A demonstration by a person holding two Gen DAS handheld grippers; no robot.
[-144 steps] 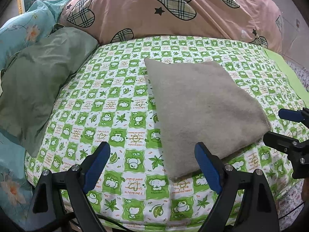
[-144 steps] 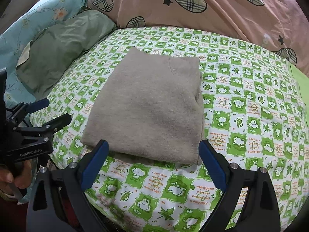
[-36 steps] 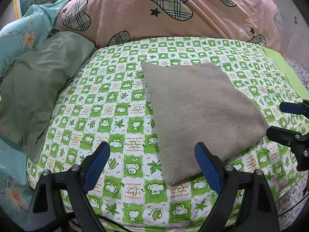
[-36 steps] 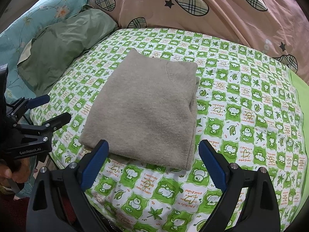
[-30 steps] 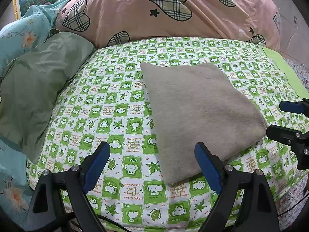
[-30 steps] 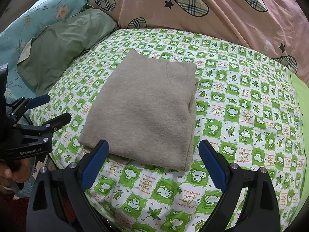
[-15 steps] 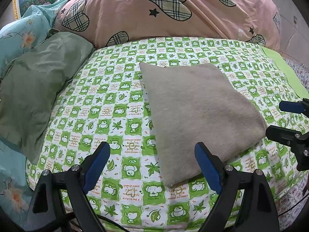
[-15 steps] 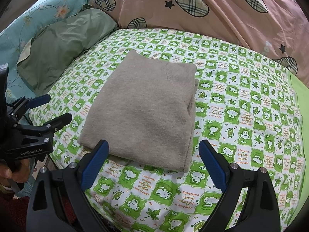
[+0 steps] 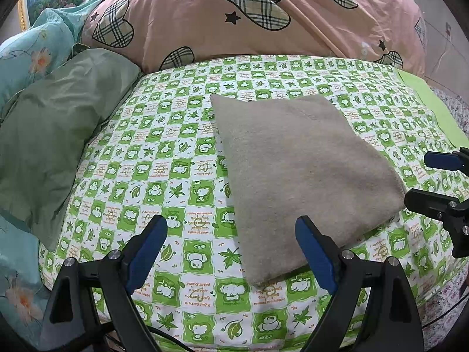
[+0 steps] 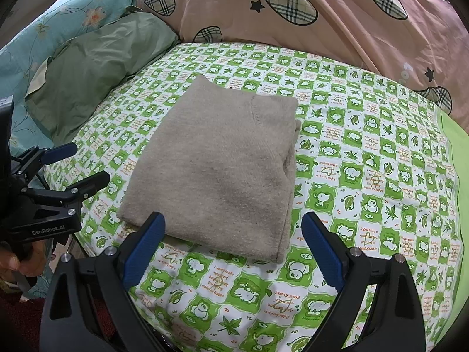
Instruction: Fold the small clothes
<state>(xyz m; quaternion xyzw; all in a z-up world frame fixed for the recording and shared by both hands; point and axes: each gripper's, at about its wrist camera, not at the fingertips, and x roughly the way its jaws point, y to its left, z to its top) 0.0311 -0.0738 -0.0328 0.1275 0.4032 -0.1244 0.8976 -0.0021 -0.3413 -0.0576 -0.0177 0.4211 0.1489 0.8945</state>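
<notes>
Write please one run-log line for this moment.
garment: beige sweater folded, flat on green checked sheet | left gripper: open, empty | right gripper: open, empty

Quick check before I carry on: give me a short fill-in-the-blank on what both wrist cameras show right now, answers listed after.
1. The beige garment lies ____ into a rectangle on the green checked sheet.
2. The jaws of the right gripper are ____, with nothing pinched between them.
3. The left gripper is ____ as well.
4. The pillow left of the sheet is plain ____.

Answers: folded; open; open; green
</notes>
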